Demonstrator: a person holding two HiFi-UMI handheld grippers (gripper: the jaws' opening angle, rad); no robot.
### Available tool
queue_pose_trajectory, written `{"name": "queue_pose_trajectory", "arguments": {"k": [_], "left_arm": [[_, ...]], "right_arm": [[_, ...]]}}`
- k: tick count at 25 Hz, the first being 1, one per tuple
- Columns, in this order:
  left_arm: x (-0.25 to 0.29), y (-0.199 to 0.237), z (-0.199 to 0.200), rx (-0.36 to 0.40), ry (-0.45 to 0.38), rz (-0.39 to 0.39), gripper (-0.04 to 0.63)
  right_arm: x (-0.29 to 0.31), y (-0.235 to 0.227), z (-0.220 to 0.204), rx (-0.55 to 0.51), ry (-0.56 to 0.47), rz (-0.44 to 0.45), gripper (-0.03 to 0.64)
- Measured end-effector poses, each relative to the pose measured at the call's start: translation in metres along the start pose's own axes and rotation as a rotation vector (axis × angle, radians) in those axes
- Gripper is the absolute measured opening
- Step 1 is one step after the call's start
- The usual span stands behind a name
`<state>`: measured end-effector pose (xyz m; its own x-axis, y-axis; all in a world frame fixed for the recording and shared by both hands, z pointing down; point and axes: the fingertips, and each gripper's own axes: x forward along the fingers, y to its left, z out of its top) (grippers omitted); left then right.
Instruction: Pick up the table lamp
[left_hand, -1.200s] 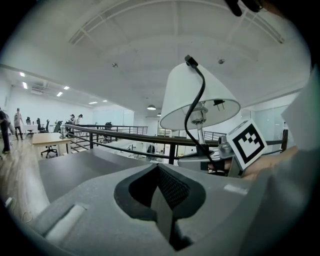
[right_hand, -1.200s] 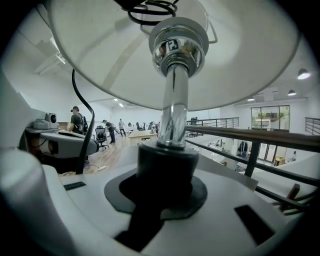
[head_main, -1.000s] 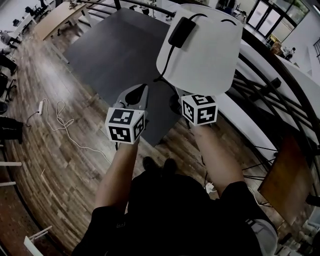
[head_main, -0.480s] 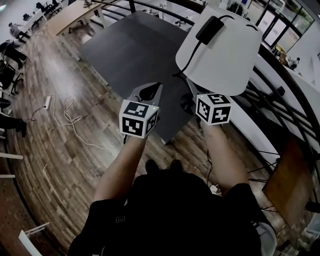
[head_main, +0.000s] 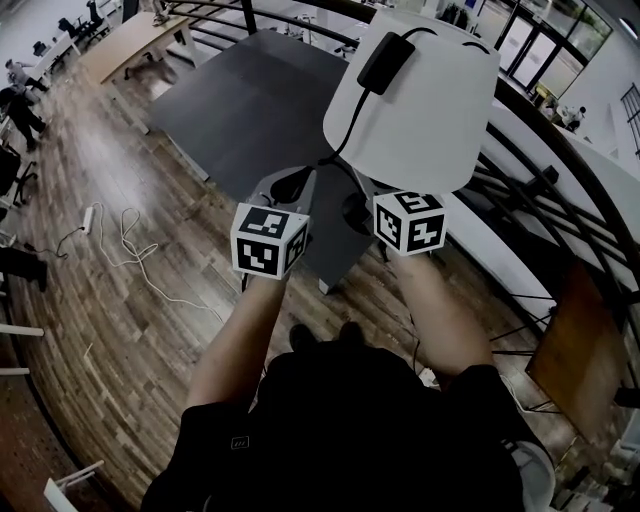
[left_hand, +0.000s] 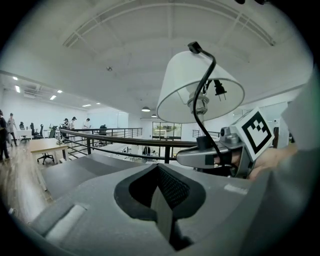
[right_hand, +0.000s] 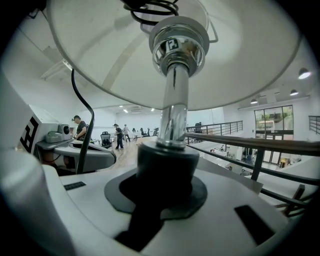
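My right gripper (right_hand: 167, 172) is clamping the lamp (head_main: 415, 100) by the black lower part of its stem (right_hand: 175, 107). The jaws are closed partway, pads pressing the stem from both sides, nothing else in them. The stem is standing close to upright through the jaws, chrome part running up into the white shade (right_hand: 165, 65) right overhead.

My left gripper (left_hand: 159, 170) is hovering just beside the right 1, jaws together & empty, not touching the lamp.

The lamp is hanging in front of me over the near corner of the dark table (head_main: 250, 110). It looks lifted clear, tho the base is hidden under the shade, so I can't confirm that.

The black cord (head_main: 340, 130) is draped over the shade w/ its power block (head_main: 385, 60) sitting on top & the plug dangling inside.

To do this lift well, I reckon:
- Grip firm. It's top-heavy & 1 narrow pinch low on the stem could let it swing.
- Stem vertical, no wrist roll, or the block probably slides off & tugs the cord.
- Move slowly, staying well away from the railing (head_main: 540, 200) on the right.
- Left gripper ready to steady the stem if it tips.
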<state>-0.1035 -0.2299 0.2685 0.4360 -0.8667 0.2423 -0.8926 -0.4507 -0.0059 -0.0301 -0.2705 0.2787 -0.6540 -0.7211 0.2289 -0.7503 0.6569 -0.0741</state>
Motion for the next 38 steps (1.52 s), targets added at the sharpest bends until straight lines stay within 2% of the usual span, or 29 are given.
{"name": "queue_pose_trajectory", "arguments": {"k": [16, 24, 38], "left_arm": [[0.006, -0.008, 0.006, 0.007, -0.007, -0.006, 0.003], [-0.002, 0.01, 0.004, -0.009, -0.009, 0.016, 0.003], [0.001, 0.013, -0.001, -0.027, -0.011, 0.022, 0.003]], "right_arm": [[-0.007, -0.007, 0.001, 0.004, -0.006, 0.008, 0.083], [-0.005, -0.003, 0.002, 0.007, -0.008, 0.012, 0.081], [-0.001, -0.013, -0.001, 0.006, -0.001, 0.008, 0.081]]}}
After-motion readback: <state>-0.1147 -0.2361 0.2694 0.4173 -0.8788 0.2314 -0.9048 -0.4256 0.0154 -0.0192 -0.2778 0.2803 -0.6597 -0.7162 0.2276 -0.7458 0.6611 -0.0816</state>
